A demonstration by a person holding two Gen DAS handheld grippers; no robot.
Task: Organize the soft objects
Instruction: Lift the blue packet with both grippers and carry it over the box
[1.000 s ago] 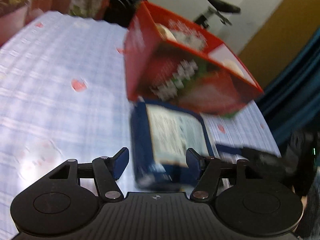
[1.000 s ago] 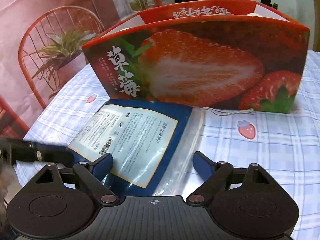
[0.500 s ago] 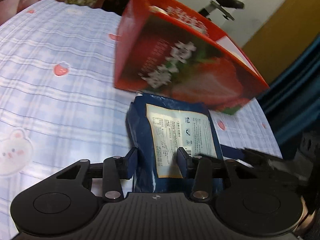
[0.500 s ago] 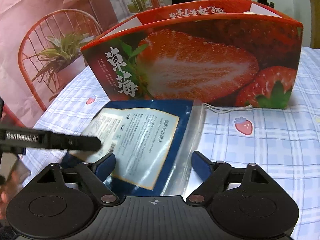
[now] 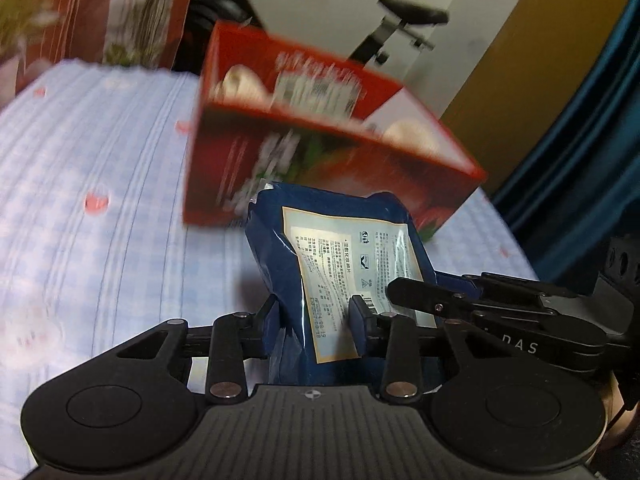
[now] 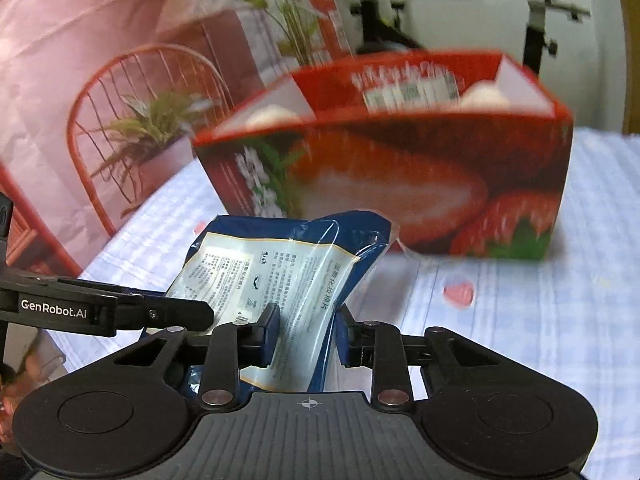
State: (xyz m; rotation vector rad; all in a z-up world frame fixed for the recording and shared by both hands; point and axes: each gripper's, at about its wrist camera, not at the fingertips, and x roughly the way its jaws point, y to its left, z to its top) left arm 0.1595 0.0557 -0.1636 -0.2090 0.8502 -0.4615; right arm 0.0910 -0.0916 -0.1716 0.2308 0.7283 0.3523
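Observation:
A soft blue packet with a pale printed label [image 5: 340, 256] is held up off the table, bent between both grippers; it also shows in the right wrist view [image 6: 288, 264]. My left gripper [image 5: 314, 330] is shut on its near left edge. My right gripper [image 6: 308, 334] is shut on its near right edge, and also shows in the left wrist view [image 5: 472, 304] as a black arm from the right. Behind the packet stands an open red strawberry-print box [image 5: 320, 136], seen in the right wrist view [image 6: 400, 168] too, with pale round items inside.
The table has a blue-and-white checked cloth with strawberry prints [image 5: 100, 184]. A red wire chair with a plant [image 6: 136, 128] stands beyond the table's left edge. An exercise bike [image 6: 536, 20] stands behind the box. A dark blue curtain [image 5: 580, 140] hangs at the right.
Both grippers have closed on the blue packet and lifted it off the cloth. It now hangs bent between them, and the box's open top has come into view.

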